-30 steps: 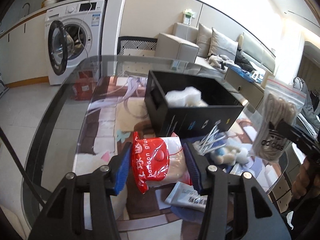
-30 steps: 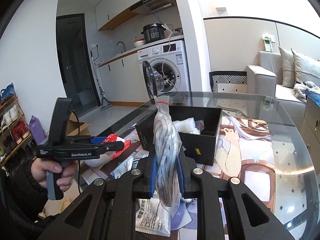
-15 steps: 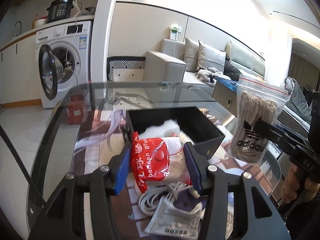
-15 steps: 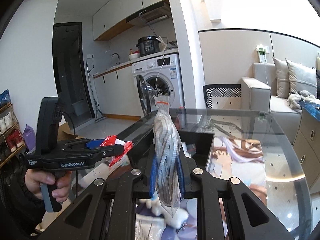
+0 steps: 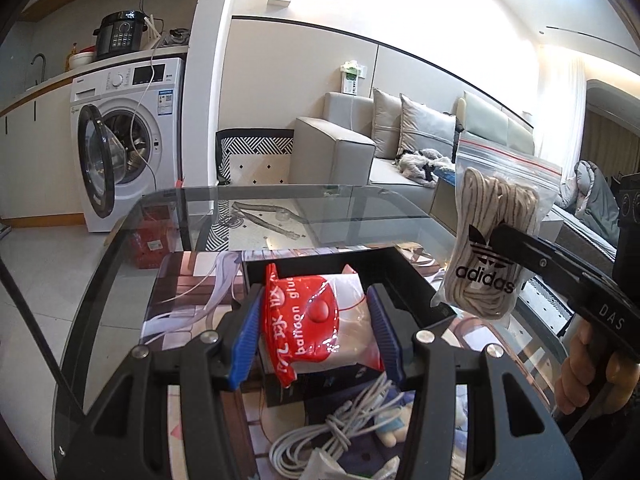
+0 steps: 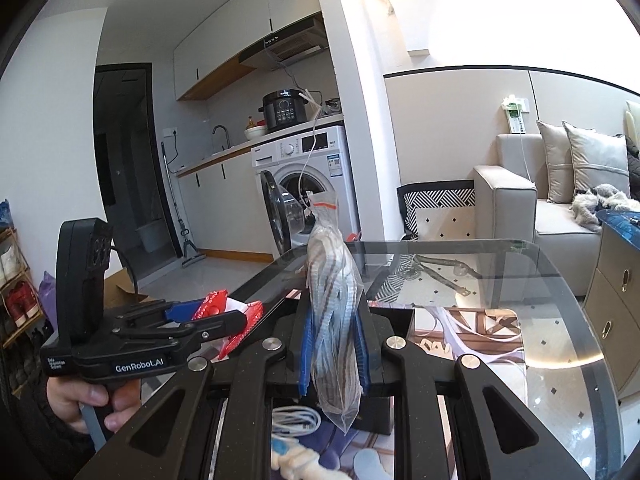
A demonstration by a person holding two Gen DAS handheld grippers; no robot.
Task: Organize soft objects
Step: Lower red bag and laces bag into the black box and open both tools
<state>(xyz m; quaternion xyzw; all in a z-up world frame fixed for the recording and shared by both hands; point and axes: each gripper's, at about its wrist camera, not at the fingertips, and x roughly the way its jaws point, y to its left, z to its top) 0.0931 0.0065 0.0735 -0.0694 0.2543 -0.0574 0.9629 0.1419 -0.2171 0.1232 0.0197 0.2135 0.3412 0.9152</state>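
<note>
My left gripper (image 5: 316,334) is shut on a red-and-white balloon glue packet (image 5: 316,324) and holds it above the near edge of the black box (image 5: 404,276). My right gripper (image 6: 334,350) is shut on a clear zip bag of beige laces (image 6: 334,312), held upright above the table. The same bag (image 5: 492,240), marked adidas, shows at the right of the left wrist view, beside the box. The left gripper with the red packet (image 6: 224,316) shows at the left of the right wrist view.
A glass table (image 5: 280,204) carries the box. A coiled white cable (image 5: 336,428), a small plush toy (image 5: 392,424) and paper packets lie on the near side. A washing machine (image 5: 120,144) and a sofa (image 5: 360,148) stand beyond the table.
Both grippers have risen and moved forward with their loads. The red packet now hangs over the box's near edge, and the lace bag has come closer to the box.
</note>
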